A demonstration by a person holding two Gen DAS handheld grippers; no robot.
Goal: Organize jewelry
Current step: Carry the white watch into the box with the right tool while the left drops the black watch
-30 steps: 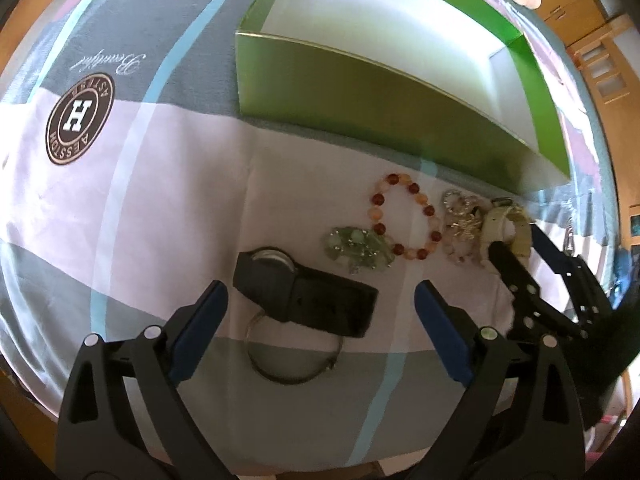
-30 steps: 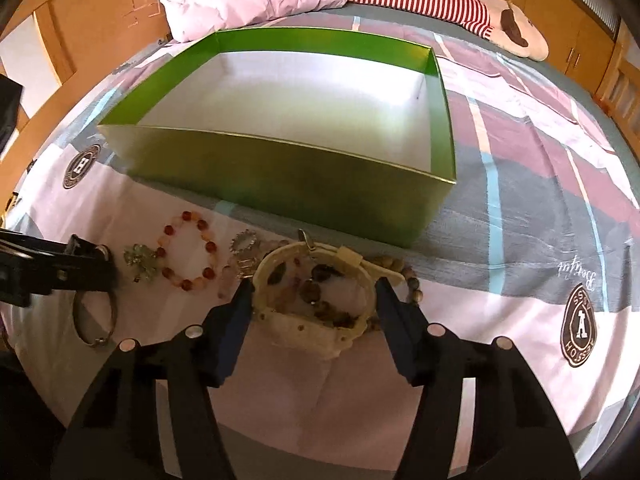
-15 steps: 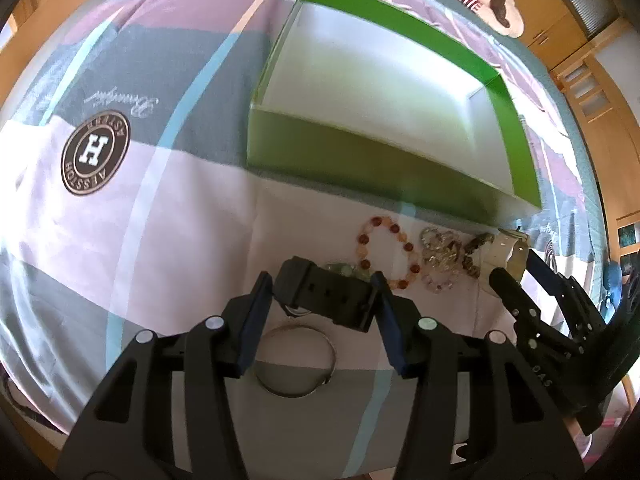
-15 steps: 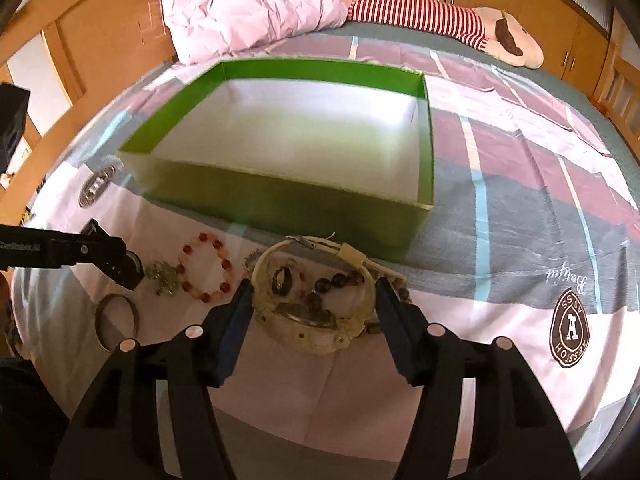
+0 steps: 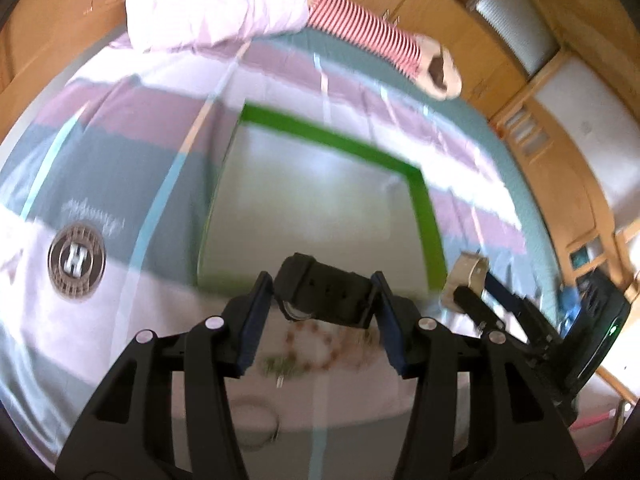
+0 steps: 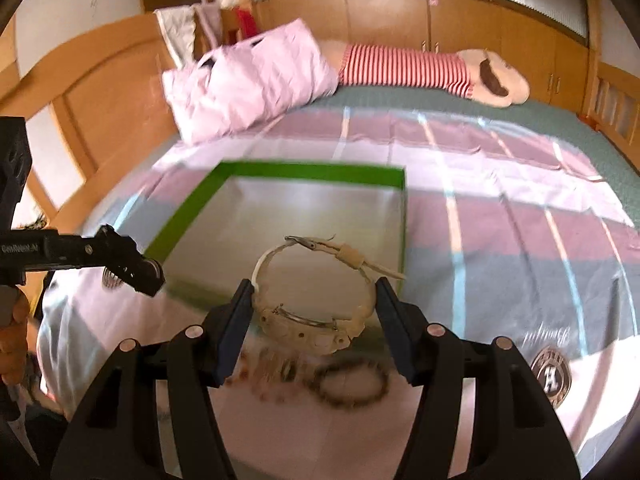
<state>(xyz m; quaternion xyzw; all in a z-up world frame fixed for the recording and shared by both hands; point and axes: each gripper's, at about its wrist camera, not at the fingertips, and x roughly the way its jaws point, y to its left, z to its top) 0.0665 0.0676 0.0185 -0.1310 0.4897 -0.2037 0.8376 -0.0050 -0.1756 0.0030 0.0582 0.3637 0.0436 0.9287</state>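
Note:
My left gripper [image 5: 324, 300] is shut on a black watch [image 5: 326, 294] and holds it in the air near the front edge of the green box [image 5: 428, 216]. My right gripper [image 6: 314, 312] is shut on a cream watch [image 6: 312, 324], also lifted in front of the green box [image 6: 312, 172]. The box interior looks bare. On the bedspread below lie a red bead bracelet [image 5: 316, 350], a green ornament [image 5: 280, 366], a thin metal bangle [image 5: 256, 426] and a dark bead bracelet [image 6: 352, 384]. The left gripper with its watch shows in the right wrist view [image 6: 132, 268].
The box sits on a striped bedspread with round logo patches [image 5: 76, 260]. A pink pillow [image 6: 248, 80] and a striped plush toy [image 6: 420, 68] lie at the far end. Wooden bed frame and cabinets surround the bed.
Both grippers have risen and tilted up with their watches, moving toward the box. One second ago the left gripper was open over the black watch; it has since closed on it and lifted it.

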